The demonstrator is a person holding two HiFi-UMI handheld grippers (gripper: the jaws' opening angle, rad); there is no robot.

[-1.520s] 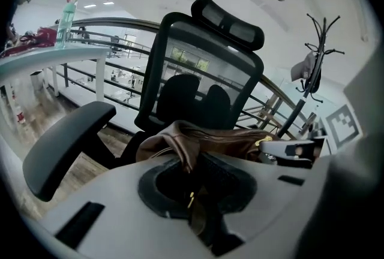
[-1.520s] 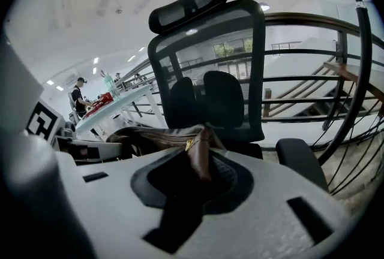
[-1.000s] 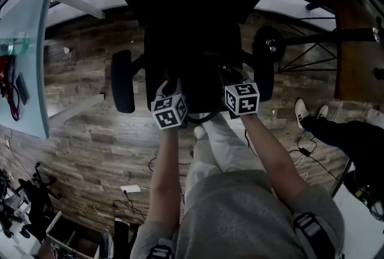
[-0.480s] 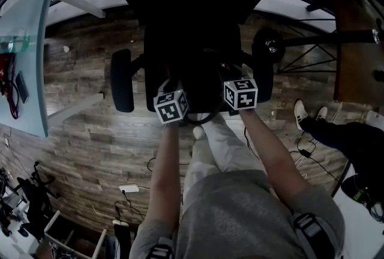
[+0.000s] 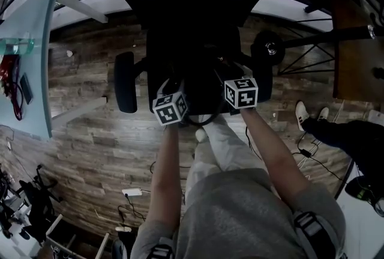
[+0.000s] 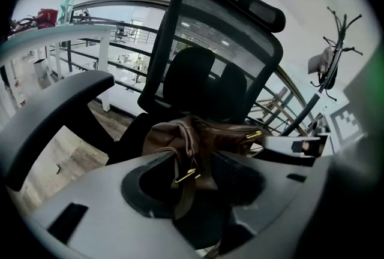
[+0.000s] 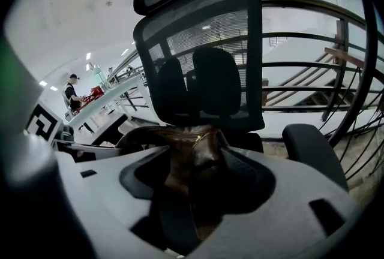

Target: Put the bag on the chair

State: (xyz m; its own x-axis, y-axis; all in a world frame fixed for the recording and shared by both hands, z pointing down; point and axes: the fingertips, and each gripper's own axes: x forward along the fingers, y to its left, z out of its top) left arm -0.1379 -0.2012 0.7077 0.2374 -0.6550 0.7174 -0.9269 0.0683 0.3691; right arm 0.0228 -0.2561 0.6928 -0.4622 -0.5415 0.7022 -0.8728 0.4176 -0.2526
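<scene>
Head view: both forearms reach forward over the seat of a black mesh-backed office chair [image 5: 192, 6] standing on a wood-plank floor [image 5: 90, 132]. The left hand-held gripper [image 5: 173, 97] and the right hand-held gripper [image 5: 239, 83] sit side by side at the seat's front edge, near each other but apart. The seat area is too dark here to make out the bag. A padded black armrest [image 5: 125, 81] lies just outside the left hand-held gripper. A pale surface [image 5: 30, 60] runs along the frame's left edge.

Left gripper view: the left hand-held gripper [image 6: 195, 184] has its jaws spread and opening. A brown leather bag [image 6: 201, 135] rests on the seat against the backrest of the chair [image 6: 210, 54]. Its brown strap with a gold buckle [image 6: 187, 177] hangs down between the jaws – neither pad presses on it.

Right gripper view: the right hand-held gripper [image 7: 195, 192] is likewise spread, jaws opening. One end of the bag [image 7: 193, 150] stands between the jaws, on the seat in front of the backrest [image 7: 204, 48] – I see no pad pressing on it. The chair's other armrest [image 7: 312, 144] shows at right.
</scene>
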